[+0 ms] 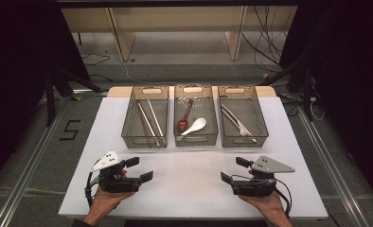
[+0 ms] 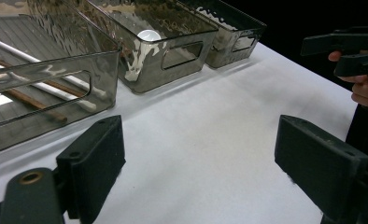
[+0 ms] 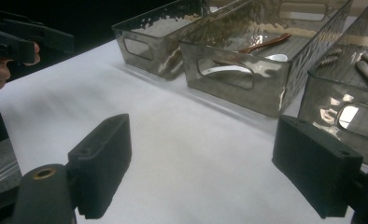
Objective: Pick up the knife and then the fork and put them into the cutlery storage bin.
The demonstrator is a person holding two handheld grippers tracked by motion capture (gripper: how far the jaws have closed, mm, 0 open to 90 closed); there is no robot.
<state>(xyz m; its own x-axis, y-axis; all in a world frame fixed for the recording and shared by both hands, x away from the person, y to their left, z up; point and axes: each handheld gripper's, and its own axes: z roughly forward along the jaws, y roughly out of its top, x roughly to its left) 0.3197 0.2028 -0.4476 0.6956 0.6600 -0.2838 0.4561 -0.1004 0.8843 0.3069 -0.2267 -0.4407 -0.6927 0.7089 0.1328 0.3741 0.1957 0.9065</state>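
Three clear smoky bins stand in a row at the back of the white table [image 1: 189,189]. The left bin [image 1: 145,117] holds chopsticks [image 1: 149,120], the middle bin [image 1: 195,116] a dark red spoon [image 1: 185,115] and a white spoon [image 1: 195,126], the right bin [image 1: 242,115] metal cutlery [image 1: 236,123]. My left gripper [image 1: 139,169] rests low at the front left, open and empty, its jaws pointing right. My right gripper [image 1: 235,169] mirrors it at the front right, open and empty. In the left gripper view the jaws [image 2: 198,158] frame bare table; the right gripper view [image 3: 210,163] is alike.
Bare white table lies between both grippers and the bins. Beyond the table's far edge are a wooden shelf frame [image 1: 175,28] and loose cables [image 1: 270,42] on the floor. A "5" mark [image 1: 70,130] sits on the floor at the left.
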